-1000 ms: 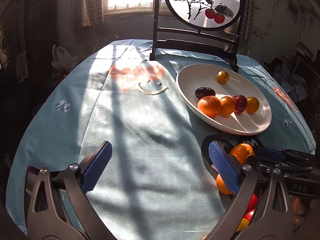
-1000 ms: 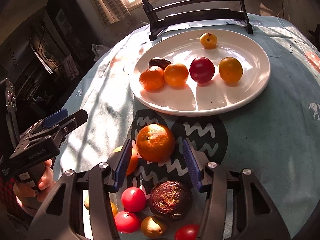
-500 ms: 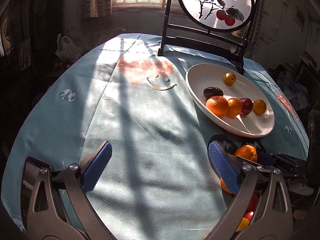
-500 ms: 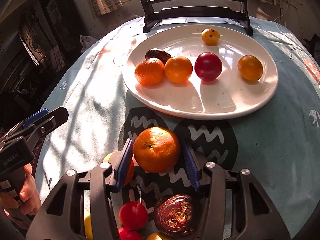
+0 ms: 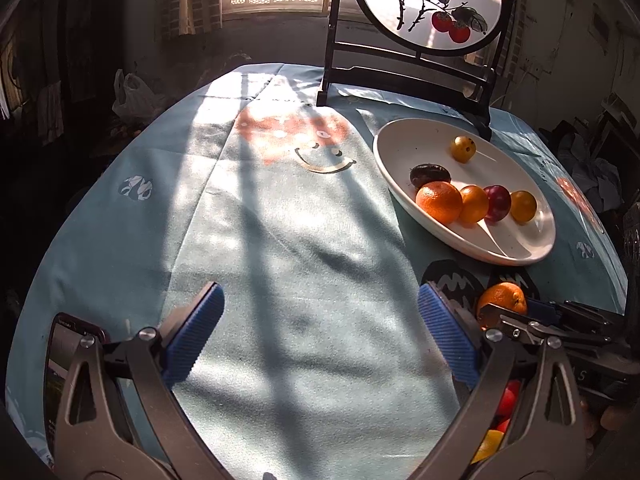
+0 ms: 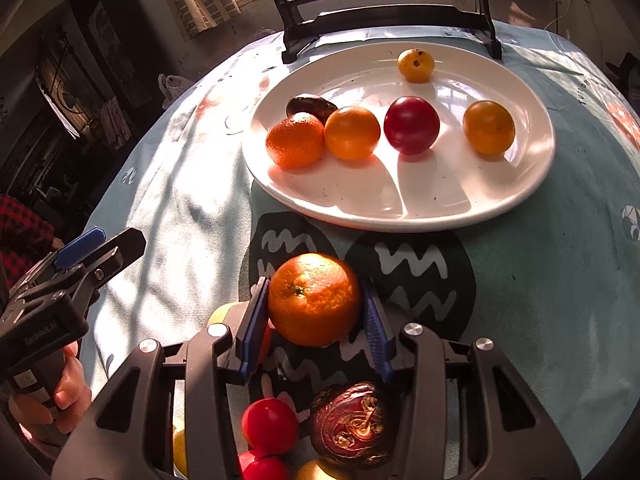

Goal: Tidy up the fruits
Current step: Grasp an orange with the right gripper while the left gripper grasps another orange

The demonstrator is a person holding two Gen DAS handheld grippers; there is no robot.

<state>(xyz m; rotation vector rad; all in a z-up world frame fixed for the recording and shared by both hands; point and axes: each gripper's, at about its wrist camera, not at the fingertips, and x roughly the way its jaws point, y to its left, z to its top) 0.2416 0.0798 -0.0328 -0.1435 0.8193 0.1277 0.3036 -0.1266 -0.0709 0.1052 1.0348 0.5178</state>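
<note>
My right gripper (image 6: pixel 314 322) is shut on a mandarin orange (image 6: pixel 314 298), just off the cloth, short of the white plate (image 6: pixel 532 184). The plate holds an orange (image 6: pixel 295 140), an orange plum (image 6: pixel 352 133), a red plum (image 6: pixel 412 125), another orange plum (image 6: pixel 489 127), a small yellow fruit (image 6: pixel 416 65) and a dark fruit (image 6: pixel 310 106). Loose fruit lies under my right gripper: red balls (image 6: pixel 270 426), a dark purple fruit (image 6: pixel 352 426). My left gripper (image 5: pixel 320 332) is open and empty over bare cloth. The held orange (image 5: pixel 502 298) and plate (image 5: pixel 400 148) also show in the left wrist view.
A round painted screen on a black stand (image 5: pixel 428 4) stands behind the plate. A phone (image 5: pixel 66 360) lies at the table's near left edge. The left gripper (image 6: pixel 80 264) shows at the left of the right wrist view. Blue tablecloth (image 5: pixel 280 220) covers the round table.
My right gripper's jaws closed on the mandarin orange. The left gripper drew back and stayed open.
</note>
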